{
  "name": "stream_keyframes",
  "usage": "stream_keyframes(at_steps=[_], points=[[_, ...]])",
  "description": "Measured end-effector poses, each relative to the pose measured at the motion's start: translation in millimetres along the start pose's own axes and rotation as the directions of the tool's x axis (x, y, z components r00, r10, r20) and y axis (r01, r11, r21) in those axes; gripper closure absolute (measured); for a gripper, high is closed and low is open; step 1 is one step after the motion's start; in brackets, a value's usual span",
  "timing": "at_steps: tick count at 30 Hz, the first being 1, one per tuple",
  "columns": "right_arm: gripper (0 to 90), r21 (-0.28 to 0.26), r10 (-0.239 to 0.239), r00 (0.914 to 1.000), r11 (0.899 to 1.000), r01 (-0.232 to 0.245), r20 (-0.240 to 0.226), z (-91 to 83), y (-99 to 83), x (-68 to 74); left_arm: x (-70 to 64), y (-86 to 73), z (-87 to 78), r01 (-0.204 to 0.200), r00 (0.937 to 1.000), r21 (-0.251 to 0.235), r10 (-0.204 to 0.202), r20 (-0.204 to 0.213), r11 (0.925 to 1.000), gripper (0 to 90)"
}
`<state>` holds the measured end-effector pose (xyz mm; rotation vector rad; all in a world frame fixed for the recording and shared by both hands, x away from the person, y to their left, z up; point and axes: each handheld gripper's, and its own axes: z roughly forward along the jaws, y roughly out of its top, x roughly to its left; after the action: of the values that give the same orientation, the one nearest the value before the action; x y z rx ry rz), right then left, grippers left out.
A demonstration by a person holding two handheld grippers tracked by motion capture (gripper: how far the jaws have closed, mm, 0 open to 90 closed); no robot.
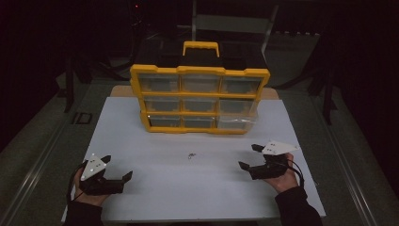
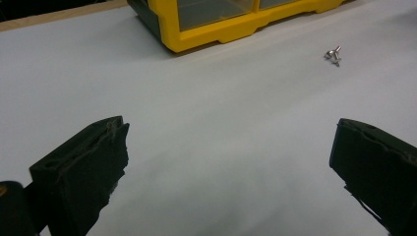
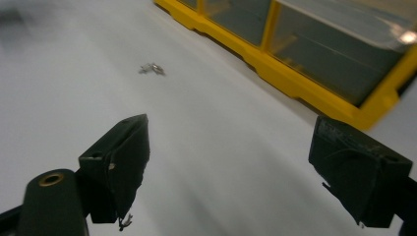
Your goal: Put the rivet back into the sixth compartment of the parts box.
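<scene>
Screw (image 1: 190,155) lies on the surface (image 1: 197,188) between both spread, empty tongs, left (image 1: 116,172) and right (image 1: 249,156), slightly nearer the right.

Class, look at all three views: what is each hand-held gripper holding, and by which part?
Nothing. The left hand-held gripper and right hand-held gripper are both open and empty over the white board.

- A workshop or lab test bench is indicated; the surroundings are kept dark.
- A white board (image 1: 207,183) is laid over a wooden table top (image 1: 123,91) as a work surface.
- A yellow small-parts organiser (image 1: 200,99) with clear drawers and a carry handle is stood at the far side.
- A small metal fastener (image 1: 190,155) is seen loose on the board.
- Metal frame legs (image 1: 194,19) are visible behind the table.
</scene>
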<state>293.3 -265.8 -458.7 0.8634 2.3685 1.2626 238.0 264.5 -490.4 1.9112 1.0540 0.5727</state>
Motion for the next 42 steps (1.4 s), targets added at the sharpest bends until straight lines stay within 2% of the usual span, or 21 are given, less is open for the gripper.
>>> stream_keyframes(at_steps=[7, 8, 15, 16, 20, 29, 30, 31, 32, 36, 39, 42], points=[[15.7, 0.025, -0.046, 0.9983, 0.999, 0.047, -0.037, 14.4, 14.3, 9.5, -0.7, 0.3, 0.1, -0.003, 1.0, 0.001, 0.003, 0.0, 1.0, 1.7], [15.7, 0.022, -0.054, 0.997, 0.998, 0.056, -0.055, 19.4, 18.7, 12.7, -1.1, 0.4, 0.2, -0.004, 1.0, -0.001, 0.004, 0.0, 1.0, 1.7], [15.7, 0.037, -0.097, 0.9915, 0.994, 0.101, -0.087, 34.1, 34.5, 23.3, -1.2, 0.5, -0.1, -0.005, 1.0, -0.002, 0.005, 0.001, 1.0, 1.7], [15.7, 0.029, -0.108, 0.9889, 0.993, 0.111, -0.102, 38.4, 40.8, 26.5, -1.2, 0.5, -0.1, -0.005, 1.0, -0.003, 0.005, 0.001, 1.0, 1.7], [15.7, 0.037, -0.133, 0.9847, 0.99, 0.137, -0.113, 45.9, 50.0, 32.2, -1.5, 0.7, -0.1, -0.009, 1.0, -0.004, 0.009, 0.003, 1.0, 1.7], [15.7, 0.043, -0.196, 0.9661, 0.978, 0.206, -0.168, 74.4, 78.8, 50.1, -2.1, 1.1, -1.0, -0.01, 0.9999, -0.013, 0.01, 0.004, 0.9999, 1.6], [15.7, 0.043, -0.196, 0.9661, 0.978, 0.206, -0.168, 74.4, 78.8, 50.1, -2.1, 1.1, -1.0, -0.01, 0.9999, -0.013, 0.01, 0.004, 0.9999, 1.6], [15.7, 0.054, -0.206, 0.9619, 0.974, 0.219, -0.18, 81.4, 83.5, 53.4, -2.1, 1.1, -1.1, -0.01, 0.9999, -0.013, 0.01, 0.004, 0.9999, 1.6], [15.7, 0.054, -0.206, 0.9619, 0.974, 0.219, -0.18, 81.4, 83.5, 53.4, -2.1, 1.2, -1.2, -0.01, 0.9999, -0.014, 0.01, 0.006, 0.9999, 1.6], [15.7, 0.078, -0.224, 0.9526, 0.967, 0.244, -0.206, 97.2, 92.6, 57.8, -2.2, 1.1, -1.1, -0.012, 0.9999, -0.014, 0.012, 0.008, 0.9998, 1.5], [15.7, 0.088, -0.225, 0.9508, 0.965, 0.248, -0.213, 101.8, 95.1, 58.8, -2.1, 1.0, -1.1, -0.012, 0.9999, -0.014, 0.012, 0.008, 0.9998, 1.5], [15.6, 0.114, -0.234, 0.9457, 0.958, 0.264, -0.226, 108.3, 98.8, 59.2, -2.0, 0.9, -1.0, -0.011, 0.9999, -0.014, 0.011, 0.009, 0.9998, 1.5]])
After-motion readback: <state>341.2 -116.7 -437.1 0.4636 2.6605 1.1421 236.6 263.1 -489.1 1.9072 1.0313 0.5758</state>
